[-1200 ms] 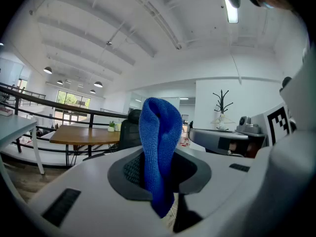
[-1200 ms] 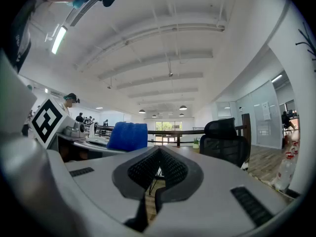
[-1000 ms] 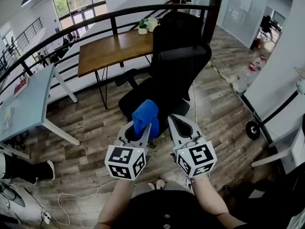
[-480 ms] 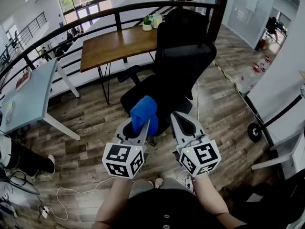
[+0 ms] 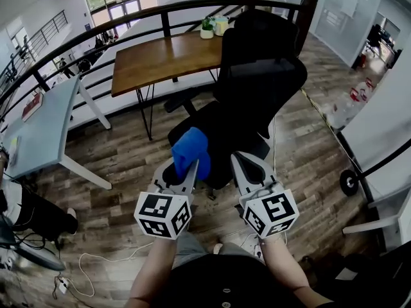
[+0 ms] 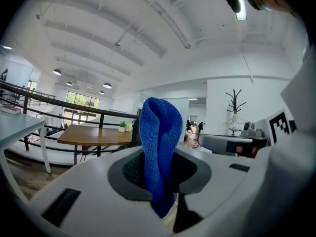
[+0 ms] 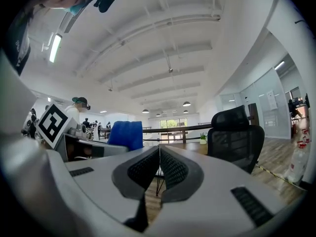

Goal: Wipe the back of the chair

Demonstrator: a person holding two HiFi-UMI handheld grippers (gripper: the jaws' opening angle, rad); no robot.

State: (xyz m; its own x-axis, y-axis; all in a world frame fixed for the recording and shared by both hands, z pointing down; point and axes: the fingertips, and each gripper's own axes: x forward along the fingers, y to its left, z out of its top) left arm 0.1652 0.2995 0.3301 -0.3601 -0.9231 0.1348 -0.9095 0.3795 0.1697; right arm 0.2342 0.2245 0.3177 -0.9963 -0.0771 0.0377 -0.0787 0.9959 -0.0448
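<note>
A black mesh office chair (image 5: 257, 82) stands on the wooden floor ahead of me, its back (image 7: 236, 137) upright and facing me from the far side of the seat. My left gripper (image 5: 183, 172) is shut on a blue cloth (image 5: 190, 150) that sticks up out of the jaws (image 6: 159, 147). It hovers in front of the seat's near edge. My right gripper (image 5: 243, 167) is shut with nothing in it (image 7: 159, 168), level with the left one and just to its right. Neither gripper touches the chair.
A brown wooden table (image 5: 167, 56) with a small plant and cup stands behind the chair, along a black railing (image 5: 128, 24). A light grey desk (image 5: 38, 130) is at the left. Cables (image 5: 96, 262) lie on the floor near my feet. A wheeled stand (image 5: 350, 181) is at the right.
The view has shifted a little, so the chair sits slightly further right and lower in frame. Both grippers keep their pose, the cloth still held in the left.
</note>
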